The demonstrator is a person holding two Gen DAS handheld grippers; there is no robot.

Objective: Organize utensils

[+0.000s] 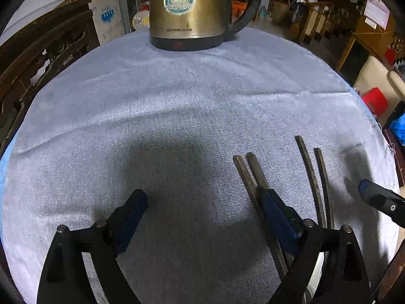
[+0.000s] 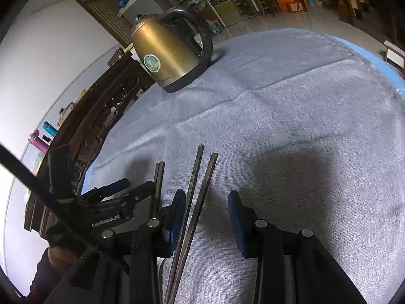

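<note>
Pale blue towelling cloth [image 1: 202,96] covers the table, with a brass-coloured electric kettle [image 1: 189,10] standing at its far edge before a cluttered room. Over the near part, the left gripper [image 1: 205,210] is spread wide with nothing between its fingers, and the right gripper [image 2: 206,215] stands partly open, its pads seemingly clear of the wood. Two pairs of dark chopsticks lie flat side by side: one pair [image 1: 250,177] under the left gripper's right finger, the other pair [image 2: 195,197] between the right gripper's fingers.

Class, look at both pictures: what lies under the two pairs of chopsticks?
Both pairs of chopsticks lie on a grey-blue cloth. The table beneath the cloth is covered, so it cannot be seen.
</note>
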